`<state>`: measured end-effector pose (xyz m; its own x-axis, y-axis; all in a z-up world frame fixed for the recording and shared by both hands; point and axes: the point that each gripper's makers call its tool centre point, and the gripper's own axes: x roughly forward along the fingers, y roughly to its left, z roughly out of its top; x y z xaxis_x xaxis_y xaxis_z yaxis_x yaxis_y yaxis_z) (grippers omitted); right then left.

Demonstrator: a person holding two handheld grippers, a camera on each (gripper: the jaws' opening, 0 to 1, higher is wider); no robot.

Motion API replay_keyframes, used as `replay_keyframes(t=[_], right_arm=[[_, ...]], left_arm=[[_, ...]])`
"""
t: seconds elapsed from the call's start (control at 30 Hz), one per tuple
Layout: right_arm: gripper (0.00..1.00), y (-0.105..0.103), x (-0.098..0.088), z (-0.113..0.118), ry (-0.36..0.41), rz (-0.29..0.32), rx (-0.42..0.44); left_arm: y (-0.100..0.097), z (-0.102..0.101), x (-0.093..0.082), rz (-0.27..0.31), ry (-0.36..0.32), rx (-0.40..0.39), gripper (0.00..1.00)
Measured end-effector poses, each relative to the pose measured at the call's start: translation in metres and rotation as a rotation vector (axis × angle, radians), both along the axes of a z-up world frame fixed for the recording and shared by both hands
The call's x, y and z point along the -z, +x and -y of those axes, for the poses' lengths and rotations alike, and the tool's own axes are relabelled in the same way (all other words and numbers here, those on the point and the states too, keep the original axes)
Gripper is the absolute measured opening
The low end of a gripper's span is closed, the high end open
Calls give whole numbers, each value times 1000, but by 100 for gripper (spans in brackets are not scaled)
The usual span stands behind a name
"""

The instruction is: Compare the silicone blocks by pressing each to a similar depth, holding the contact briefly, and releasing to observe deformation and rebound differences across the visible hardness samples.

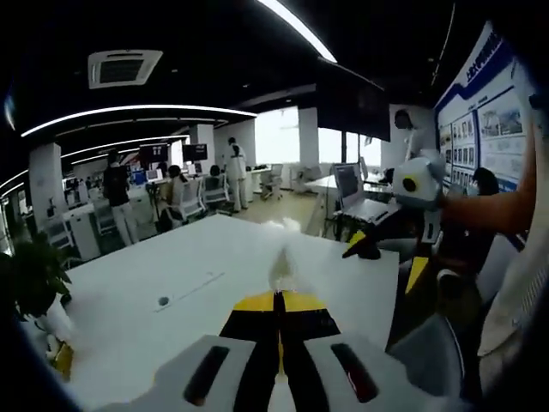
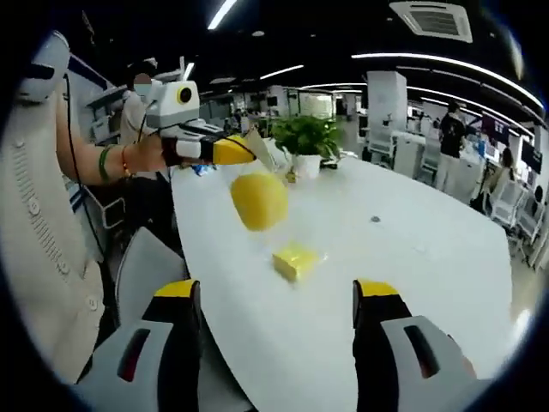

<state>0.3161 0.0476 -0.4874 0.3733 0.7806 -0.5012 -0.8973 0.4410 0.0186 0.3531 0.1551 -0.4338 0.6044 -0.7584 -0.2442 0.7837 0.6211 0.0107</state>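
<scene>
**Left gripper pinched shut, right one wide open over the yellow blocks**

Starting with the left gripper view: I'm looking down my left gripper (image 1: 279, 322) and its black-and-yellow jaws are pressed together with nothing I can make out between them. Something pale and blurry is sitting right past the tips, can't tell what it is. The white table (image 1: 171, 283) is spreading out ahead with a small dark dot on it. A potted plant (image 1: 34, 275) is hanging at the far left edge. Over on the right, my right gripper (image 1: 377, 245) is poking in off the table edge, arm behind it, with a laptop (image 1: 356, 189) further back. People are standing around desks in the background.

The right gripper view is where I'm actually seeing the task stuff. At left, the left gripper (image 2: 253, 148) is coming in, held by a hand, tips closed. Just right of it and lower, a rounded yellow silicone block (image 2: 259, 200) is looking blurry, and I can't tell whether it's resting on the table (image 2: 429, 257) or off it. A flat square yellow block (image 2: 294, 260) is lying on the table nearer me. The plant (image 2: 307, 137) is sitting behind them. My right gripper (image 2: 279, 313) is spread wide, gripping nothing, both blocks sitting beyond the gap. A grey chair (image 2: 150, 266) is tucked at the table's left edge.
</scene>
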Motion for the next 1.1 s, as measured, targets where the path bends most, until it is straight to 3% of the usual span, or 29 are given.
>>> replay_keyframes(t=[0.27, 0.33, 0.77, 1.1], right_arm=[[66, 25, -17, -42, -80, 35, -187], [66, 29, -15, -53, -107, 35, -236], [62, 31, 8, -120, -152, -35, -451], [46, 30, 16, -131, -176, -60, -530]], left_arm=[[-7, 4, -13, 25, -2, 42, 0], [-8, 5, -15, 54, 20, 46, 0], [-9, 8, -17, 48, 6, 79, 0], [-8, 10, -22, 56, -1, 86, 0]])
